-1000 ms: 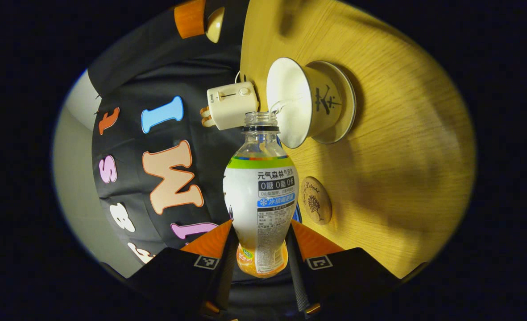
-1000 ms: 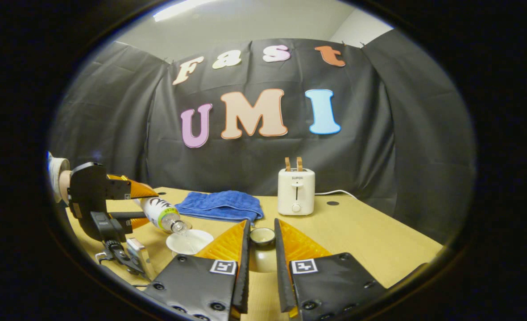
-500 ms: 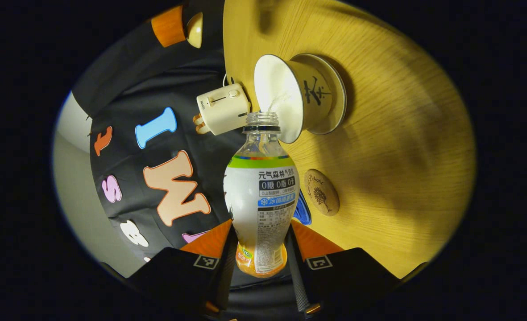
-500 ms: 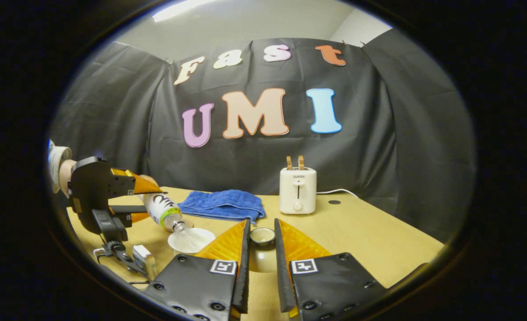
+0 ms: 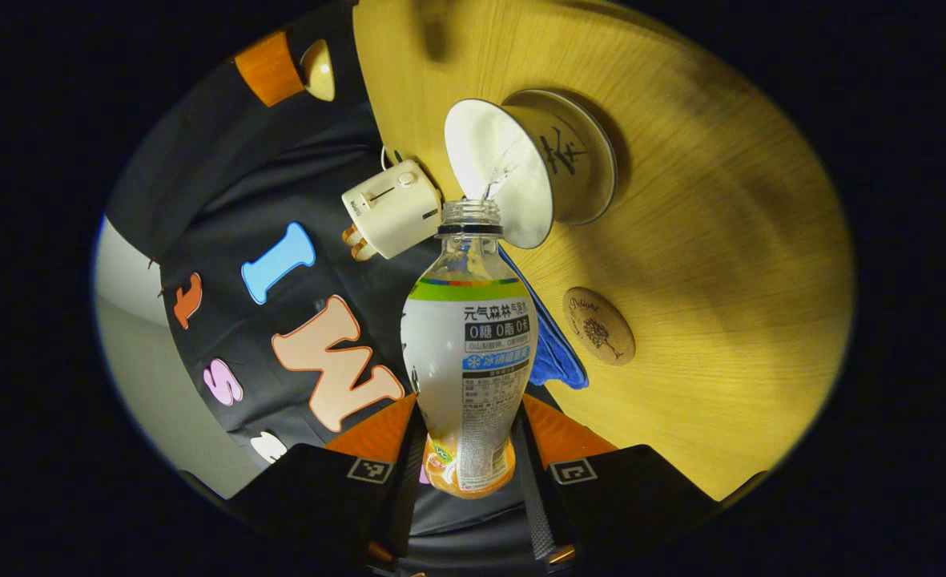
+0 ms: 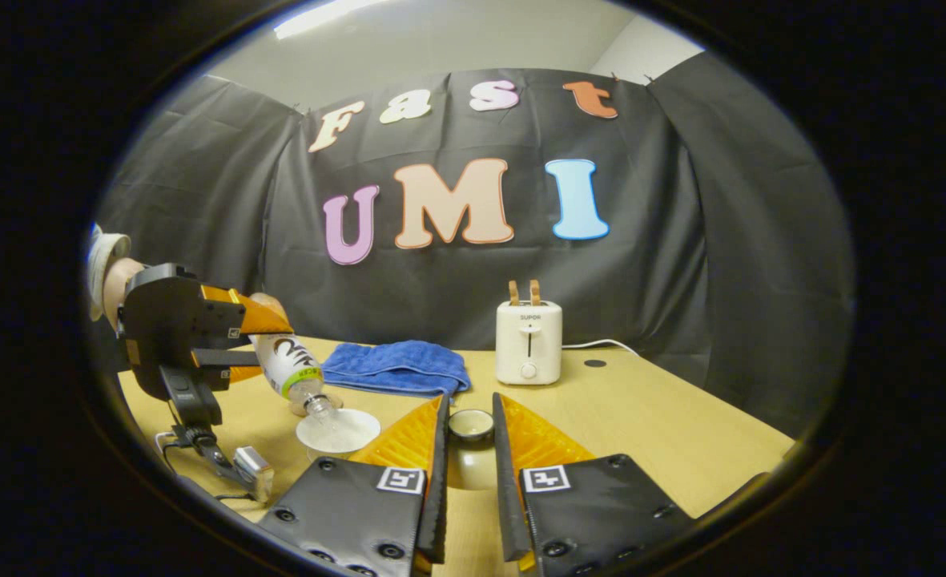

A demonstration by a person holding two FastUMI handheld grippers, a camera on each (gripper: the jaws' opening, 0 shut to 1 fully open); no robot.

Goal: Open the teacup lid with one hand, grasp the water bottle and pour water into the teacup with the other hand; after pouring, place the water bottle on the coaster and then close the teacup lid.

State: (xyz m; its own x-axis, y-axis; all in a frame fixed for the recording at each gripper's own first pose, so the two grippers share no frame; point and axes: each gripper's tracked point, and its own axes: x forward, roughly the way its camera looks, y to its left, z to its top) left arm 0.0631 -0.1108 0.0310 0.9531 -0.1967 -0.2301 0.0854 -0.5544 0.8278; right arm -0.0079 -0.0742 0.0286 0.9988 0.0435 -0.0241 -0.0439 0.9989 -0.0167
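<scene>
Right now the left gripper (image 5: 468,449) pinches the water bottle (image 5: 468,361) low on its body, tipped so the open neck hangs just over the teacup (image 5: 521,172) ahead, a thin stream falling inside. Beside the bottle, the coaster (image 5: 598,325) lies bare on the worktop (image 5: 721,264), ready to take it. The right gripper (image 6: 470,449) clamps the teacup lid (image 6: 471,426) aloft, clear of the pour; beyond it stand a blue towel (image 6: 396,367) and toaster (image 6: 529,340).

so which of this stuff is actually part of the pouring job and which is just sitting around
In the job: water bottle, teacup, teacup lid, coaster, left gripper, right gripper.

Lying about: toaster, blue towel.
</scene>
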